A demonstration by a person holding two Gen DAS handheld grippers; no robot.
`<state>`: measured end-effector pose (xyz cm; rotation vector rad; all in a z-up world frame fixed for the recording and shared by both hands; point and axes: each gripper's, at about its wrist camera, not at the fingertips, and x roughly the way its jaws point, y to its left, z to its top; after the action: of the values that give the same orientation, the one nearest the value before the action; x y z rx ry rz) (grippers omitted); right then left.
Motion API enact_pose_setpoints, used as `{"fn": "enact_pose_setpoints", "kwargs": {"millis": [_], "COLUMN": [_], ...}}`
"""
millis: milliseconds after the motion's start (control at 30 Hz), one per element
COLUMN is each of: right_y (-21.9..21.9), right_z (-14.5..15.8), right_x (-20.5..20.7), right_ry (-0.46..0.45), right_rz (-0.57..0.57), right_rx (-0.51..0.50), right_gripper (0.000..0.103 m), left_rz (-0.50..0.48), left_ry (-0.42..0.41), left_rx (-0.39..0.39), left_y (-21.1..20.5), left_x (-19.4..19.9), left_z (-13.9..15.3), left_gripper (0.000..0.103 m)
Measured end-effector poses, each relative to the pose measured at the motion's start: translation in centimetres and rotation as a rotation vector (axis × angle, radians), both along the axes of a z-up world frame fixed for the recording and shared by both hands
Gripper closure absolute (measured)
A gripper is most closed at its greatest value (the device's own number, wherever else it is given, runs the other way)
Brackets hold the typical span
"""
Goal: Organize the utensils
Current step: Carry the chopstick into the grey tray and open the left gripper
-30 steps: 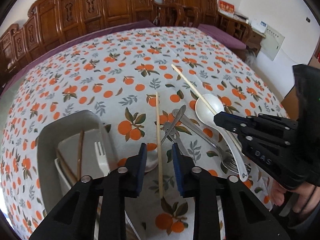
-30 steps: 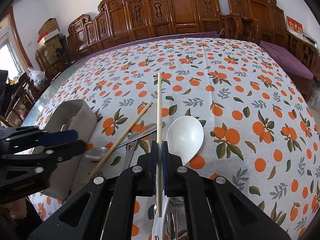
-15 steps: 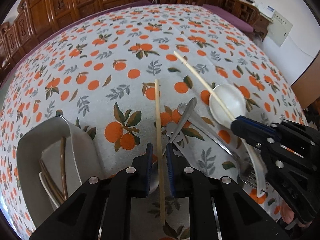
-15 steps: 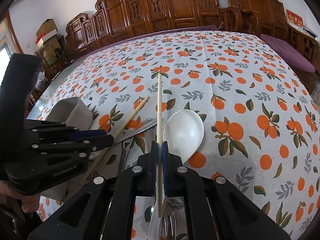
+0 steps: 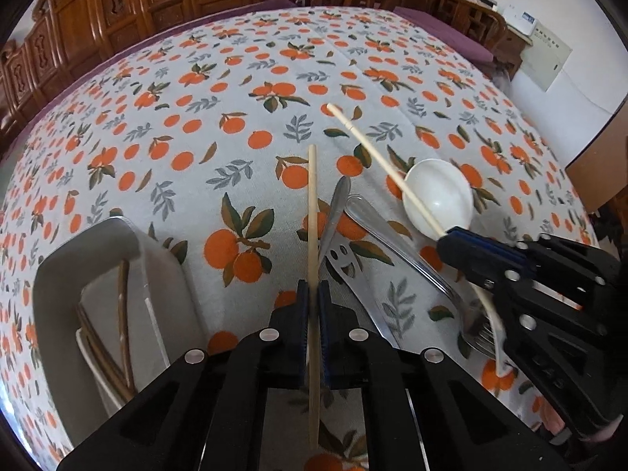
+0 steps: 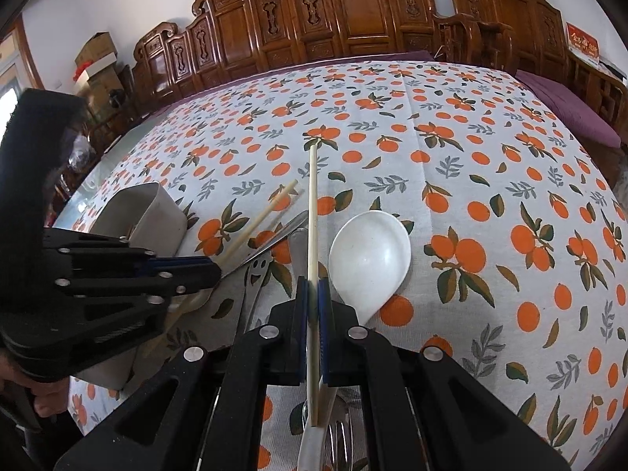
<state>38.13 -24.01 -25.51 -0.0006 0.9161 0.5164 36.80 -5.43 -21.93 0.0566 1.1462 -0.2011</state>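
Note:
A pale wooden chopstick [image 5: 312, 216] runs straight between the blue pads of my left gripper [image 5: 313, 294], whose jaws are closing and now press on it. A second pale chopstick [image 6: 313, 204] is clamped in my right gripper [image 6: 313, 286], which is shut and hovers over the handle of a white ceramic spoon [image 6: 373, 255]. The two grippers sit side by side above the utensil pile. The left gripper [image 6: 212, 271] shows at the left of the right wrist view. A grey utensil holder [image 5: 165, 274] with dark chopsticks inside stands left of my left gripper.
On the orange-print tablecloth [image 5: 235, 117] lie a metal spoon [image 5: 333, 212], a smiley-face metal utensil [image 5: 345, 263] and a fork [image 5: 416, 263], crossing each other between the grippers. Carved wooden chairs [image 6: 353, 8] line the far side. A hand [image 6: 47, 396] grips the left tool.
My left gripper has come down over the chopstick and its jaws have closed from wide apart onto it. The right gripper stays still, clamped on its chopstick.

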Motion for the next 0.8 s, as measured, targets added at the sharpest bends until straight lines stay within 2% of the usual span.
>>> {"fn": "enact_pose_setpoints", "kwargs": {"millis": [300, 533, 800], "right_y": [0.2, 0.5, 0.9], "right_z": [1.4, 4.3, 8.8], "right_x": [-2.0, -4.1, -6.8], "right_ry": [-0.009, -0.033, -0.067], "right_rz": [0.025, 0.033, 0.043], "right_rx": [-0.005, -0.014, -0.016], "right_gripper": [0.097, 0.097, 0.097], "left_rz": [0.004, 0.025, 0.066], "left_ry": [-0.068, -0.122, -0.151], "left_rx": [-0.026, -0.039, -0.048], "left_y": [0.9, 2.5, 5.0], "left_x": [-4.0, -7.0, -9.4], "left_z": [4.5, 8.0, 10.6], "left_gripper": [0.099, 0.099, 0.099]}}
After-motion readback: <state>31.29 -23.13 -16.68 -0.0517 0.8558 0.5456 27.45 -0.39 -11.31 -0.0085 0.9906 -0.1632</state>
